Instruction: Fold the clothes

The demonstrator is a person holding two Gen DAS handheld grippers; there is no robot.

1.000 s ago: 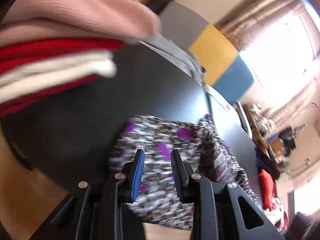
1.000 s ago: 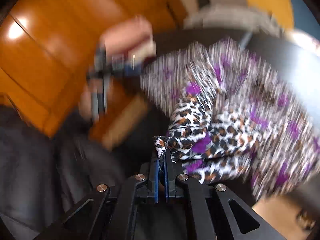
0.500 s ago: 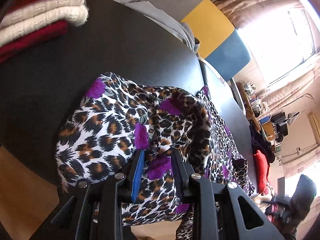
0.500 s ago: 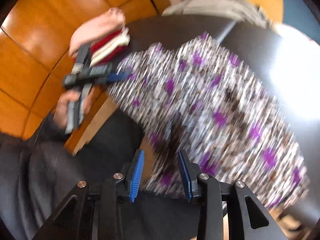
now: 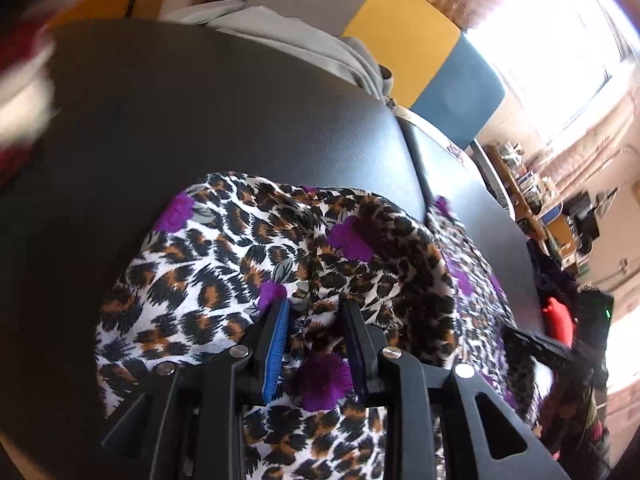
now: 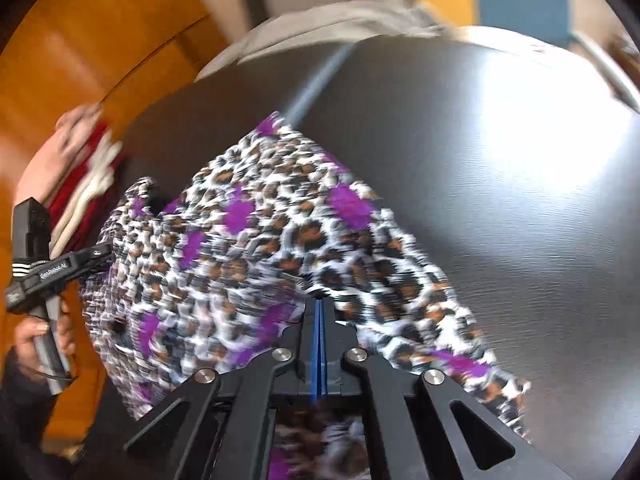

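Left wrist view: the left gripper [image 5: 314, 312] has its fingers apart, a fold of the leopard-print garment [image 5: 224, 272] bunched between them on the dark table [image 5: 200, 120].

Right wrist view: the right gripper [image 6: 319, 304] has its fingers pressed together, seemingly pinching the garment's edge at their tips; the cloth spreads ahead and leftward.

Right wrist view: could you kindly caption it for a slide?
Right gripper shut on leopard-print garment spread across dark table.

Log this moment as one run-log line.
left gripper: open over leopard-print purple-flowered fabric garment | right gripper: shut on garment | surface: black table
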